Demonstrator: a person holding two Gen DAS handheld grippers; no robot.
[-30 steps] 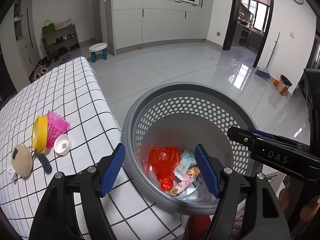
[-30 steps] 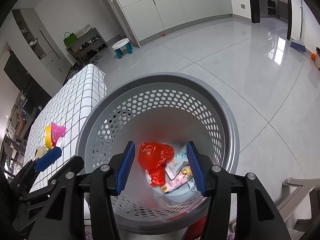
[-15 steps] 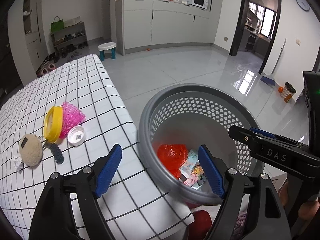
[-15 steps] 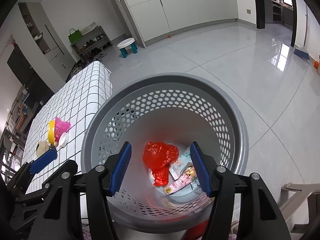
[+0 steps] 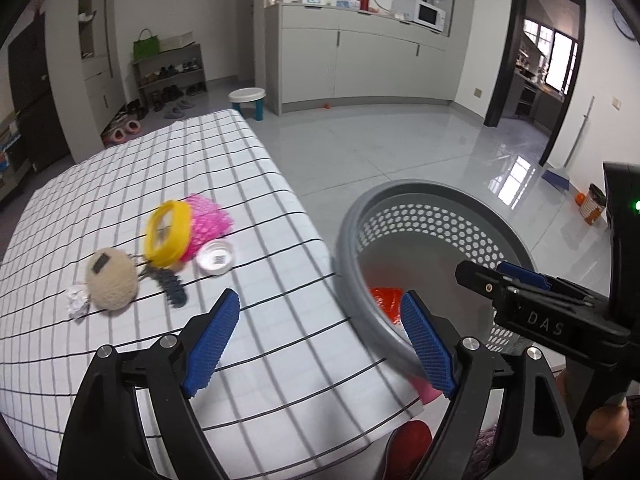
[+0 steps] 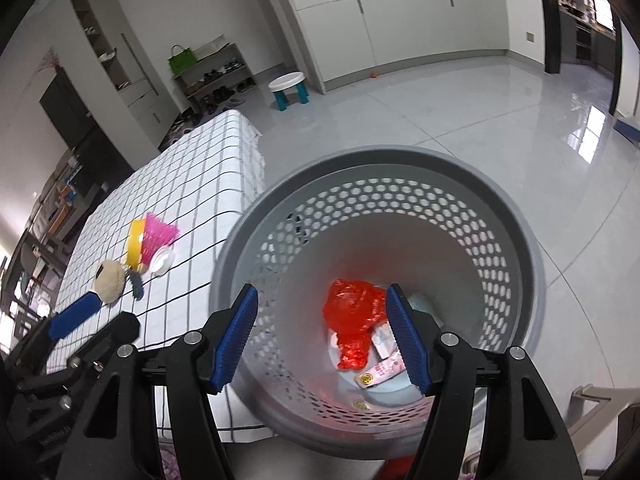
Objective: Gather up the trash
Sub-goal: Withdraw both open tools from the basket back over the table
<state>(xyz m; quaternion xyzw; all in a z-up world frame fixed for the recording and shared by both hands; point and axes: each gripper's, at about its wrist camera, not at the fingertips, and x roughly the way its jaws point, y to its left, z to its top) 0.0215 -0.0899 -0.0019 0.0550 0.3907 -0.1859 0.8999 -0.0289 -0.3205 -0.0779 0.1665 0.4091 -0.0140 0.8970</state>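
Observation:
A grey perforated basket point(image 5: 400, 200) point(image 6: 532, 256) stands beside the checked table point(image 5: 248, 360) point(image 6: 200, 184). It holds a crumpled red bag point(image 6: 354, 308) point(image 5: 386, 300) and several snack wrappers point(image 6: 380, 372). On the table lie a yellow-rimmed pink net cup point(image 5: 172, 232) point(image 6: 150, 240), a white lid point(image 5: 216, 257) point(image 6: 162, 262), a beige plush ball point(image 5: 112, 280) point(image 6: 109, 285), a dark hair clip point(image 5: 170, 286) and a crumpled white scrap point(image 5: 77, 304). My left gripper point(image 5: 320, 340) is open and empty over the table's corner. My right gripper point(image 6: 322, 340) is open and empty above the basket.
Grey tiled floor point(image 5: 400, 140) lies beyond the table. A small white stool point(image 5: 248, 98), a shoe rack point(image 5: 168, 76) and cabinets point(image 5: 360, 64) stand at the far wall. A doorway point(image 5: 536, 68) opens at the right.
My left gripper has swung left from above the basket to over the table's corner, towards the items. My right gripper has stayed over the basket, shifting slightly. Both stay open.

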